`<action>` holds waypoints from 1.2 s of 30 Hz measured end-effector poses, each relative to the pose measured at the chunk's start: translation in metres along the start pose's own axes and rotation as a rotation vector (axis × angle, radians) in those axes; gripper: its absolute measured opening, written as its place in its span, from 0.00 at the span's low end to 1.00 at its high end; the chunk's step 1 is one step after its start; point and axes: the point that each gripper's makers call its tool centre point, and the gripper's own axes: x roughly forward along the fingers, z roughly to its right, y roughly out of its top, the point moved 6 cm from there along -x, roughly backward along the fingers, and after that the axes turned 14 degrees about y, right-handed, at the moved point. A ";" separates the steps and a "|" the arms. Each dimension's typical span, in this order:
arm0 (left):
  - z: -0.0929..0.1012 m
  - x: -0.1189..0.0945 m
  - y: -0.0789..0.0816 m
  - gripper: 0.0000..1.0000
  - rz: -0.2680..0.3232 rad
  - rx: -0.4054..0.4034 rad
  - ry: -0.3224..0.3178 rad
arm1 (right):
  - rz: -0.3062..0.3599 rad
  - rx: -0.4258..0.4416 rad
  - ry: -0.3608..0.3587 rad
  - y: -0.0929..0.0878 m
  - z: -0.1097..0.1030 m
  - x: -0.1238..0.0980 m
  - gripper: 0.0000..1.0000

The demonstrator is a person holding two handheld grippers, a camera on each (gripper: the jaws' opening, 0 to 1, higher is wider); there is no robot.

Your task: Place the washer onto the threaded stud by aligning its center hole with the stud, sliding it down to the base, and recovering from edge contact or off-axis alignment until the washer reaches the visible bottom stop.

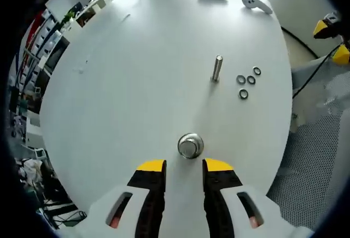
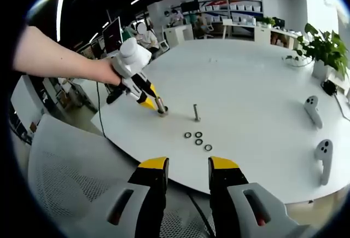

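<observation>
My left claw (image 1: pixel 184 166) stands parted and empty just short of a round metal knob (image 1: pixel 190 145) on the white table (image 1: pixel 136 85), with bare surface on both sides. The threaded stud (image 1: pixel 217 68) stands upright farther in, four washers (image 1: pixel 247 81) lying flat beside it, near the table's edge. My right claw (image 2: pixel 187 164), also parted and empty, hangs off the table's rim above a mesh chair (image 2: pixel 71 178).
</observation>
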 end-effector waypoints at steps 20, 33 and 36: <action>0.007 -0.090 -0.032 0.26 0.283 -0.309 0.109 | -0.033 -0.022 0.016 -0.002 -0.004 0.001 0.31; 0.014 -0.124 -0.054 0.27 0.419 -0.503 0.150 | -0.024 -0.027 0.020 -0.001 -0.004 0.000 0.31; 0.013 -0.132 -0.061 0.27 0.439 -0.561 0.155 | -0.033 -0.028 0.020 -0.002 -0.004 0.001 0.31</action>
